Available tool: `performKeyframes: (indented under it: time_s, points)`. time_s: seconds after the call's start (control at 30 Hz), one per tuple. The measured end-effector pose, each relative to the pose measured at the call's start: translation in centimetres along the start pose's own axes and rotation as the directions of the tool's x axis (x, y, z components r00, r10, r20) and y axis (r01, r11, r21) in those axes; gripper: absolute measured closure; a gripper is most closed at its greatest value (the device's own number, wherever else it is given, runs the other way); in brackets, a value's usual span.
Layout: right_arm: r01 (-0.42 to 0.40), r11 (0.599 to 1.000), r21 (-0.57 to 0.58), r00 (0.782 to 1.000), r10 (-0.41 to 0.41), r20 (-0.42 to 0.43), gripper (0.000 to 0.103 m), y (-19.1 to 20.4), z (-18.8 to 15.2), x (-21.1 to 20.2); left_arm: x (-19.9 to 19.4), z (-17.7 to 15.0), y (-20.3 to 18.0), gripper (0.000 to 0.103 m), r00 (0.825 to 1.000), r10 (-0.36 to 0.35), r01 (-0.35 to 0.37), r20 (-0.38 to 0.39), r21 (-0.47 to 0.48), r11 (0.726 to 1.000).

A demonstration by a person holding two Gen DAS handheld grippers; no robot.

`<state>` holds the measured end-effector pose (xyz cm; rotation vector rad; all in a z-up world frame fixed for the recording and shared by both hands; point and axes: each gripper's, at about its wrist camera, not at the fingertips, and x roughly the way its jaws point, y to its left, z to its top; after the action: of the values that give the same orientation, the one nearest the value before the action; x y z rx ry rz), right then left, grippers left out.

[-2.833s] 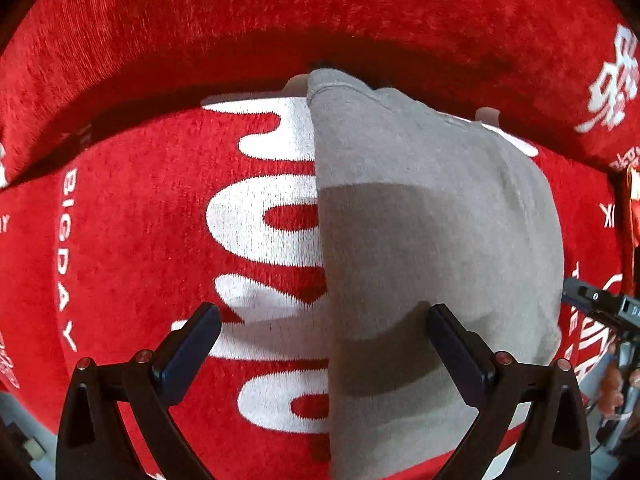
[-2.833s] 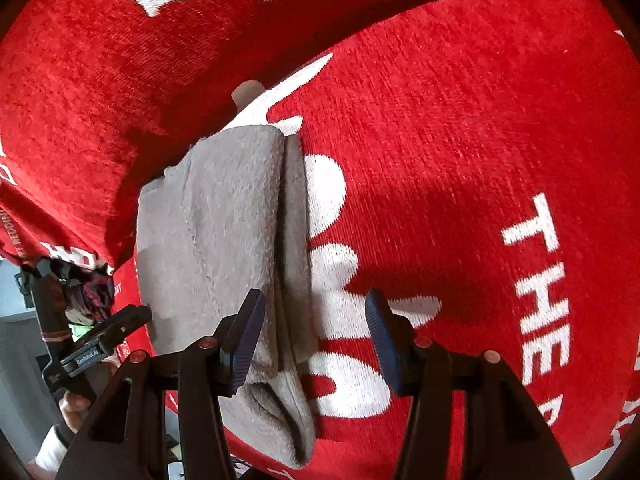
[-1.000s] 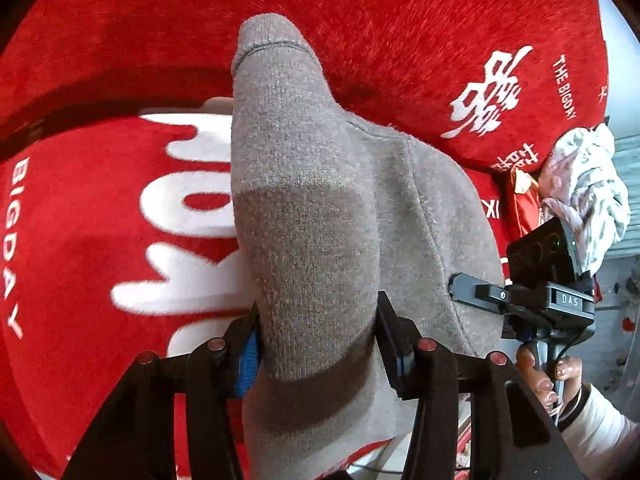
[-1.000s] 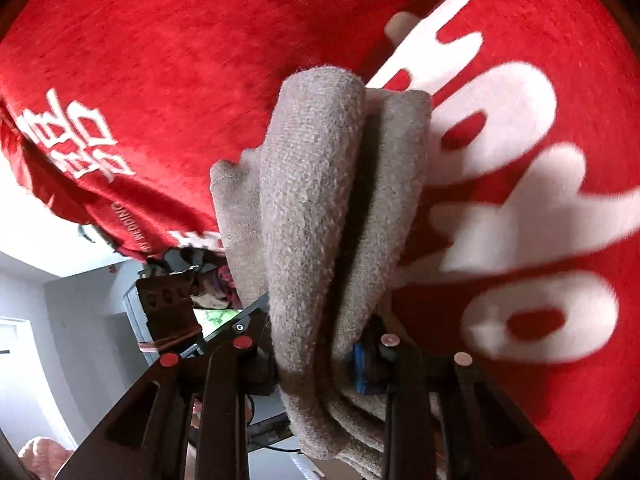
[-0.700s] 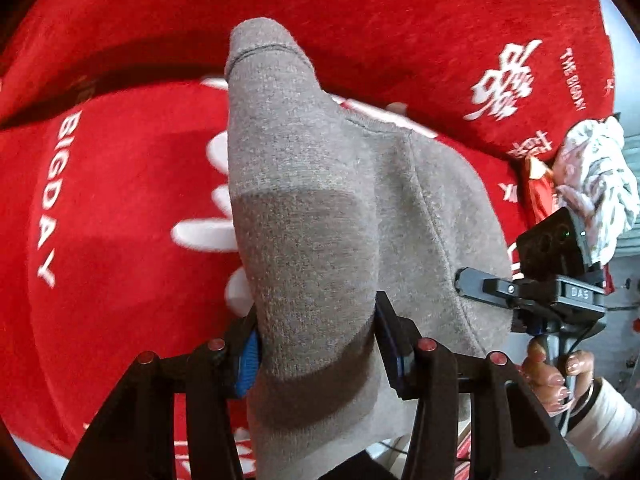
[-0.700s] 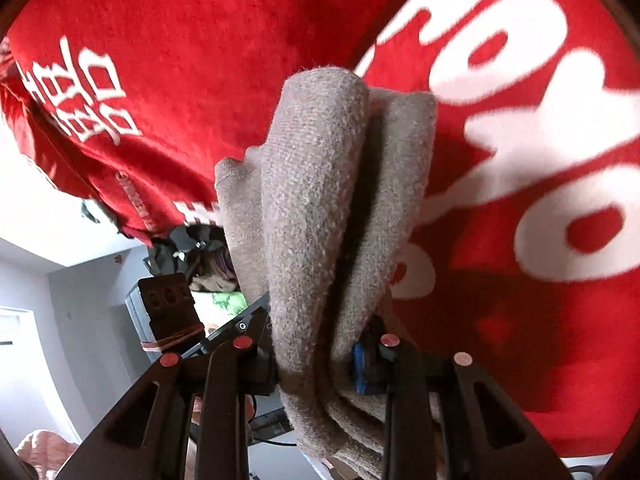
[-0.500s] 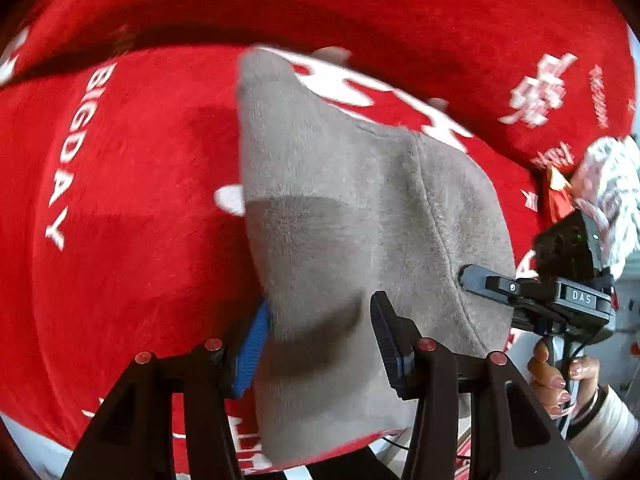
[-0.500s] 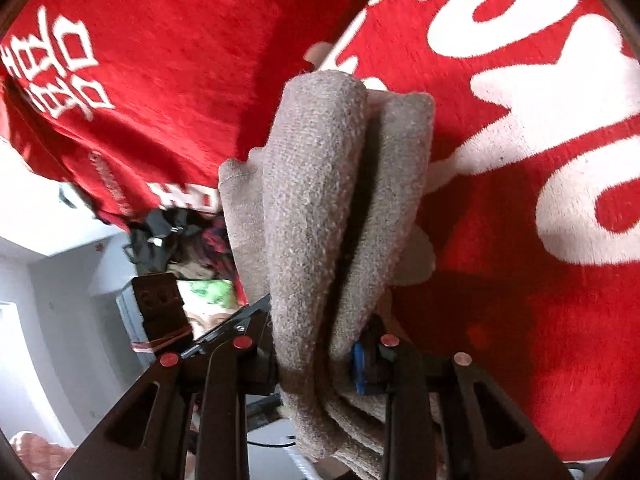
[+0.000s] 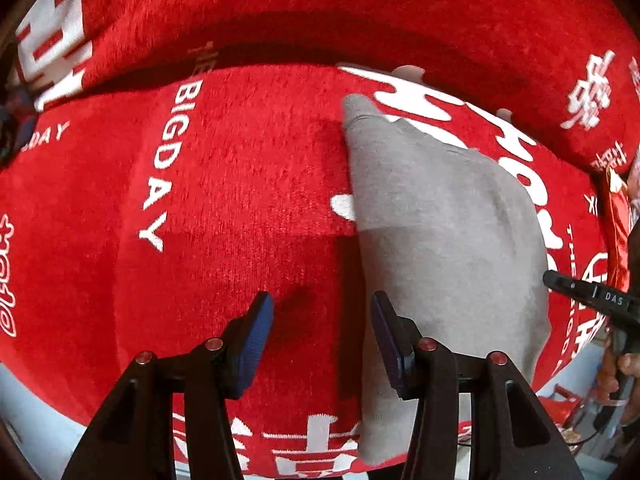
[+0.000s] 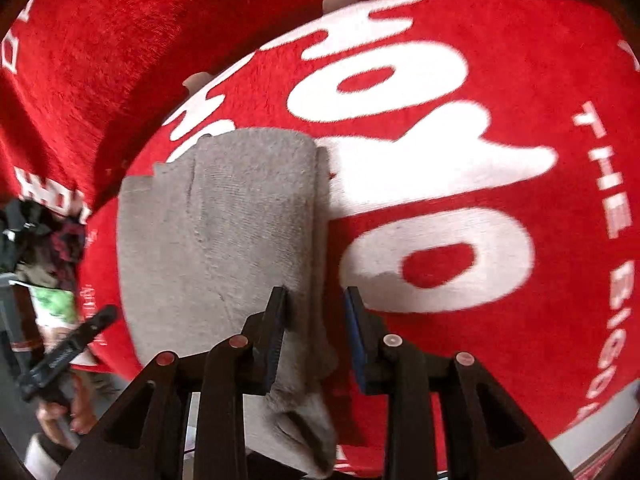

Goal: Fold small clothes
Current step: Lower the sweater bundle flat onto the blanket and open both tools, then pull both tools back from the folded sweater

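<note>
A grey knit garment [image 9: 440,220] lies folded lengthwise on the red cloth with white lettering [image 9: 240,200]. My left gripper [image 9: 320,320] is open just left of the garment's long edge. Only red cloth shows between its fingers, and the right finger overlaps that edge. In the right wrist view the garment [image 10: 220,240] lies to the left. Its folded right edge runs between the jaws of my right gripper [image 10: 314,320]. The fabric touches the left pad and a narrow gap shows at the right pad. The garment's near end droops toward the camera.
The red cloth [image 10: 520,100] covers the whole work surface and rises in a fold at the back. A pile of dark clothes [image 10: 40,240] lies off its left edge. A person's hand [image 9: 624,360] holds the other gripper [image 9: 592,300] at the right.
The garment was held up by both grippers and now lies on the red cloth. My left gripper let go and slid off to the left. The right gripper tipped down with it.
</note>
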<state>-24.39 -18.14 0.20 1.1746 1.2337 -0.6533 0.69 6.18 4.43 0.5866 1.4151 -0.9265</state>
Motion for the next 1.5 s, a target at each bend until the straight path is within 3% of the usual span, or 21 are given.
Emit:
performKeyframes:
  time_s: [0.13, 0.23, 0.37, 0.47, 0.57, 0.67, 0.83, 1.43, 1.47, 1.5]
  points:
    - [-0.005, 0.999, -0.036, 0.999, 0.007, 0.041, 0.091, 0.9, -1.1, -1.9, -1.5, -0.7, -2.1, 0.051, 0.999, -0.015, 0.014, 0.028, 0.056, 0.998]
    - [-0.032, 0.997, -0.065, 0.997, 0.036, 0.061, 0.093, 2.2, -2.1, -3.2, -2.1, -1.1, -3.9, 0.051, 0.998, -0.051, 0.048, 0.034, 0.087, 0.995]
    - [-0.048, 0.991, -0.125, 0.998, 0.053, 0.038, 0.093, 4.1, -3.4, -3.0, -1.3, -2.0, -6.1, 0.051, 0.997, -0.082, 0.081, 0.007, 0.119, 0.99]
    - [-0.015, 0.985, -0.169, 1.0, 0.019, 0.019, 0.093, 4.9, -4.3, -1.7, 0.7, -2.6, -6.8, 0.051, 0.998, -0.058, 0.06, -0.022, 0.127, 0.99]
    - [0.025, 0.986, -0.166, 1.0, -0.024, 0.003, 0.093, 4.2, -4.6, 0.0, 2.5, -3.1, -6.6, 0.051, 1.0, -0.014, 0.017, -0.025, 0.119, 0.993]
    - [0.077, 0.983, -0.169, 0.997, -0.076, 0.009, 0.095, 3.0, -4.7, 1.4, 2.9, -3.3, -6.5, 0.049, 1.0, -0.015, 0.017, -0.018, 0.127, 0.992]
    - [0.078, 0.976, -0.205, 0.997, -0.075, 0.021, 0.097, 2.4, -4.3, 1.6, 3.5, -3.2, -6.1, 0.045, 0.999, -0.02, 0.023, -0.033, 0.097, 0.995]
    - [0.068, 0.997, -0.044, 0.997, -0.069, -0.027, 0.093, 0.6, -7.0, -1.9, -0.6, -4.0, -6.2, 0.045, 0.999, 0.019, -0.016, -0.034, 0.098, 0.995]
    - [0.065, 0.997, -0.037, 0.997, -0.066, -0.029, 0.092, 0.6, -7.2, -2.1, -0.9, -4.1, -6.2, 0.043, 0.999, 0.024, -0.02, -0.032, 0.101, 0.995]
    - [0.064, 0.997, -0.032, 0.997, -0.065, -0.03, 0.092, 0.8, -7.4, -2.3, -1.3, -4.3, -6.3, 0.031, 0.999, 0.027, -0.023, -0.036, 0.101, 0.995]
